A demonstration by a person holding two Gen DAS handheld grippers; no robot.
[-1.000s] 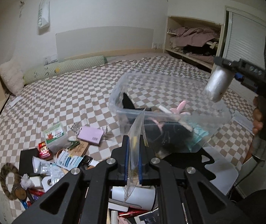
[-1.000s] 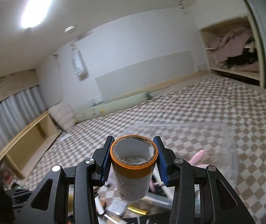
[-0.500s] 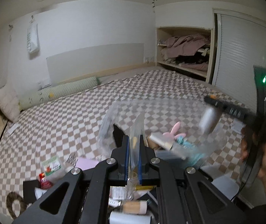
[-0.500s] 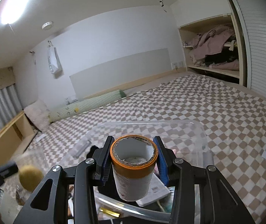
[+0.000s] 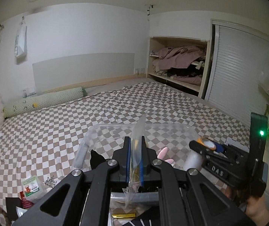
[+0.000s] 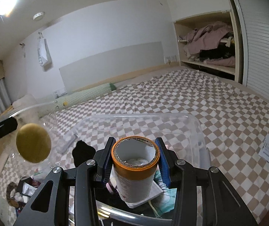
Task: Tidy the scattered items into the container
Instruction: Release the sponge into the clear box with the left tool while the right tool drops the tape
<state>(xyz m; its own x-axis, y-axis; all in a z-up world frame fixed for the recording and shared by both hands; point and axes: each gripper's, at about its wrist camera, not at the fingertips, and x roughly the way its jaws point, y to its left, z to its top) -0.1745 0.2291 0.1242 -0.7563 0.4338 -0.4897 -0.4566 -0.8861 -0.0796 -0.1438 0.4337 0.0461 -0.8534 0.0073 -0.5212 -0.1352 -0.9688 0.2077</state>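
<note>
Both grippers now hover above the clear plastic bin: left gripper clamped on a crinkly transparent bag, right gripper clamped on a cardboard tube.

Clear plastic container on the checked bed, open-topped, holding a pink bunny-eared item and black piece; clear plastic bag upright, clamped in jaws; orange-rimmed cardboard tube upright over the container, clamped in jaws.
</note>
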